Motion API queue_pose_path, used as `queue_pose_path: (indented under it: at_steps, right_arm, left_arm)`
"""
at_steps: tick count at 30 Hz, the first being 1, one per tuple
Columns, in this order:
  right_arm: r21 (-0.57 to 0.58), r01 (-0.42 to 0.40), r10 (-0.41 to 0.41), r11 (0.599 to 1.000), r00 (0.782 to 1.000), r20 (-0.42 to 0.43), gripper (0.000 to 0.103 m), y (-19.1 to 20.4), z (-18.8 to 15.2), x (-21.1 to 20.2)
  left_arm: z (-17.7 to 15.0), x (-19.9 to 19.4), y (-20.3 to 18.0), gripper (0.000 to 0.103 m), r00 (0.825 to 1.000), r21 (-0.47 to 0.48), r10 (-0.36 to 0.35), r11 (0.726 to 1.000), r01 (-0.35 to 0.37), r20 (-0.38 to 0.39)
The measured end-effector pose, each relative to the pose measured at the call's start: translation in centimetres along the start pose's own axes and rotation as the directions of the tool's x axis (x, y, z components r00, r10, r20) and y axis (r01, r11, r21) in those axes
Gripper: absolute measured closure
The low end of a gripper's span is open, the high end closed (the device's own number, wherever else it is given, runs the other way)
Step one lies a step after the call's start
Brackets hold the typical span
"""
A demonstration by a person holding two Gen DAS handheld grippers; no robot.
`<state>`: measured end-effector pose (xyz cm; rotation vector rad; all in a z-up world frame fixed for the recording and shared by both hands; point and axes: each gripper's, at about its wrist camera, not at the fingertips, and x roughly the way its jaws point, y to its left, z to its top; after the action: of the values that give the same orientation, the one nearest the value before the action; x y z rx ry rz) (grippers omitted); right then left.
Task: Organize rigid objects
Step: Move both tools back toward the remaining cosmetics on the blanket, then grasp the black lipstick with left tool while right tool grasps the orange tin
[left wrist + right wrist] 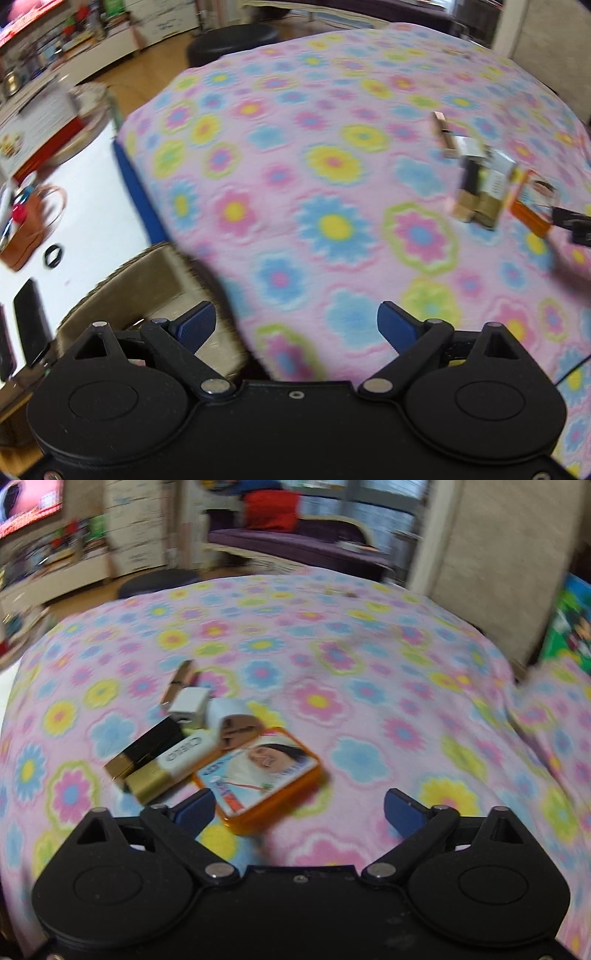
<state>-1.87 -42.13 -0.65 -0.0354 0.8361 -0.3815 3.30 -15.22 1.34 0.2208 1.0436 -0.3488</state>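
Observation:
A cluster of small rigid objects lies on the flowered blanket [369, 686]: an orange tin [258, 775] with a face on its lid, two gold-capped tubes, one black [144, 749] and one white [177, 764], a white box [188, 703], a brown-lidded round piece [236, 729] and a slim stick [177, 681]. My right gripper [299, 810] is open and empty just in front of the tin. My left gripper [297, 325] is open and empty, far left of the cluster [480, 184]. The right gripper's tip [572, 225] shows beside the tin [528, 210].
A woven basket [155, 295] sits under my left gripper at the blanket's left edge. A white table [92, 192] to the left holds a brown bag [26, 236], a black ring [53, 255] and boxes. A chair back [498, 572] stands at the far right.

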Motion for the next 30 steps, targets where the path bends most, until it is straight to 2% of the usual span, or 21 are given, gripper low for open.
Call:
queue_pose_path:
  at_steps: [3, 5, 8, 9, 11, 13, 18, 22, 27, 29, 30]
  right_arm:
    - [-0.021, 0.020, -0.021, 1.000, 1.000, -0.014, 0.001, 0.6, 0.3, 1.4]
    - [0.073, 0.000, 0.005, 0.997, 0.998, -0.067, 0.001, 0.1, 0.7, 2.5]
    - [0.242, -0.070, 0.107, 0.968, 0.984, -0.143, 0.001, -0.5, 0.8, 4.3]
    - [0.247, -0.049, 0.089, 0.968, 0.984, -0.151, 0.003, -0.3, 0.8, 4.7]
    - [0.209, 0.031, -0.001, 0.977, 0.989, -0.145, 0.008, -0.1, 0.6, 4.7]
    - [0.215, 0.107, -0.074, 0.971, 0.985, -0.154, 0.009, -1.2, 0.2, 4.5]
    - [0.323, 0.253, -0.210, 0.912, 0.964, -0.163, 0.010, -4.6, -1.2, 2.8]
    - [0.441, 0.154, -0.132, 0.884, 0.988, -0.079, 0.004, -4.6, -0.5, 1.3]
    - [0.396, 0.175, -0.165, 0.902, 0.985, -0.059, 0.001, -1.8, 2.9, 4.7]
    - [0.349, 0.187, -0.165, 0.919, 0.982, -0.090, 0.004, -1.1, 3.4, 6.5]
    - [0.326, 0.182, -0.155, 0.927, 0.982, -0.107, 0.015, -1.0, 3.4, 7.5]
  left_arm:
    - [0.6, 0.4, -1.7, 0.011, 1.000, 0.027, -0.013, 1.000, 0.013, -0.002]
    - [1.1, 0.9, -2.6, 0.011, 1.000, 0.039, -0.013, 0.999, 0.013, -0.001]
    - [1.5, 1.8, -3.3, 0.011, 1.000, 0.043, -0.016, 0.999, 0.017, -0.011]
    - [1.7, 2.1, -3.5, 0.011, 1.000, 0.042, -0.016, 0.999, 0.017, -0.018]
    - [2.0, 2.5, -3.8, 0.011, 0.999, 0.043, -0.019, 0.999, 0.020, -0.029]
    - [2.2, 2.6, -4.0, 0.011, 0.999, 0.052, -0.021, 0.998, 0.022, -0.027]
    - [3.5, 3.6, -5.1, 0.011, 0.999, 0.077, -0.036, 0.996, 0.038, -0.031]
    - [4.7, 4.6, -6.6, 0.011, 0.998, 0.093, -0.047, 0.994, 0.050, -0.035]
    - [5.7, 4.8, -8.5, 0.011, 0.998, 0.129, -0.056, 0.990, 0.059, -0.027]
    - [6.1, 4.8, -9.2, 0.011, 0.998, 0.142, -0.052, 0.988, 0.055, -0.025]
    - [6.3, 4.8, -9.5, 0.011, 0.998, 0.142, -0.056, 0.988, 0.059, -0.025]
